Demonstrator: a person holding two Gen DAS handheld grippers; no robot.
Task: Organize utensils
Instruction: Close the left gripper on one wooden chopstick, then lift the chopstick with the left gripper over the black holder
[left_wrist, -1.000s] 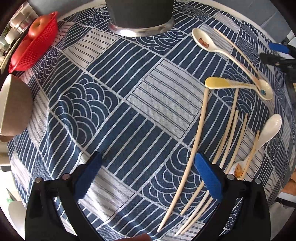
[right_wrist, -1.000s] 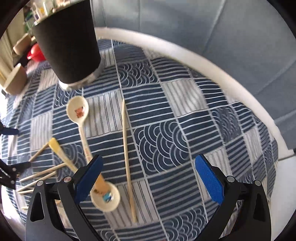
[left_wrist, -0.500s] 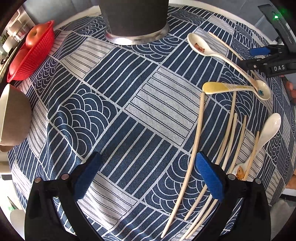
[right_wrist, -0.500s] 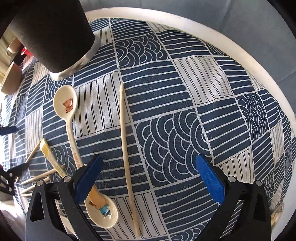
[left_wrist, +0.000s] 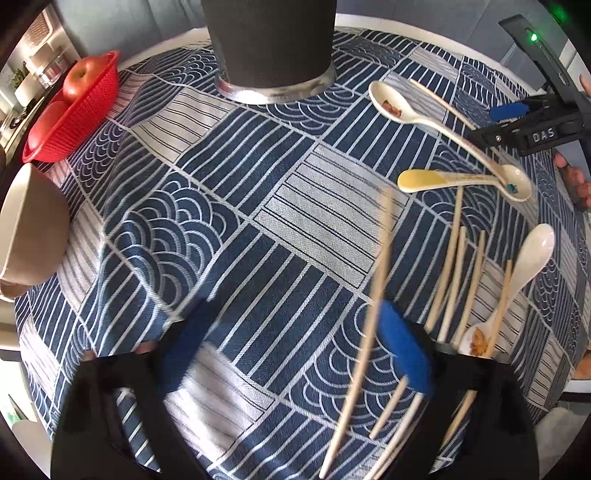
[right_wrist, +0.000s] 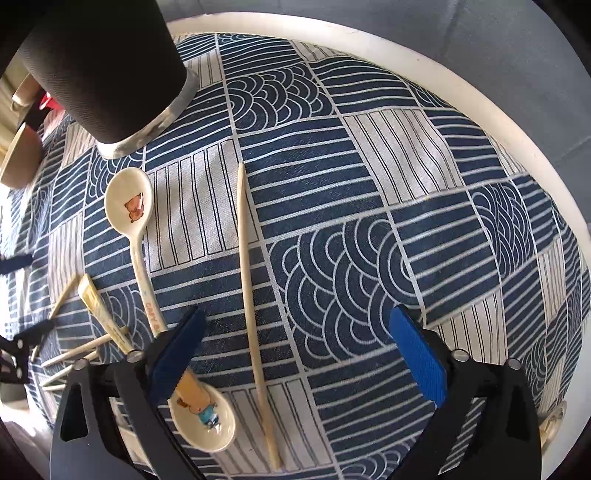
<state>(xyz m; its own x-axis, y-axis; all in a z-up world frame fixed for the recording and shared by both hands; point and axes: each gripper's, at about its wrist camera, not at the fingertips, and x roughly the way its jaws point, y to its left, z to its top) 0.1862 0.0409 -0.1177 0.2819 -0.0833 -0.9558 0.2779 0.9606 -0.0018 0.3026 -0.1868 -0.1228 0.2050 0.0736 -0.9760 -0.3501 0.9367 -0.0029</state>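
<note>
Both hand-held grippers, left (left_wrist: 295, 350) and right (right_wrist: 295, 354), are gaping wide, holding nothing; a black cup (left_wrist: 269, 44) is standing beyond scattered chopsticks (left_wrist: 373, 299) and spoons (left_wrist: 406, 110), red basket (left_wrist: 74, 114) sitting at the counter's edge.

At the top of our left view stands the cup (left_wrist: 271, 48); the basket (left_wrist: 74, 114) sits upper left, the bowl (left_wrist: 29, 229) at the left edge, spoons (left_wrist: 461, 179) and chopsticks (left_wrist: 373, 295) right, all on the tablecloth (left_wrist: 221, 221).

Round white counter (right_wrist: 476, 99) covered with a blue-and-white patchwork cloth (left_wrist: 236, 221), grey-blue sofa cushions (right_wrist: 461, 40) right behind it, and bright daylight spilling in at the left.
</note>
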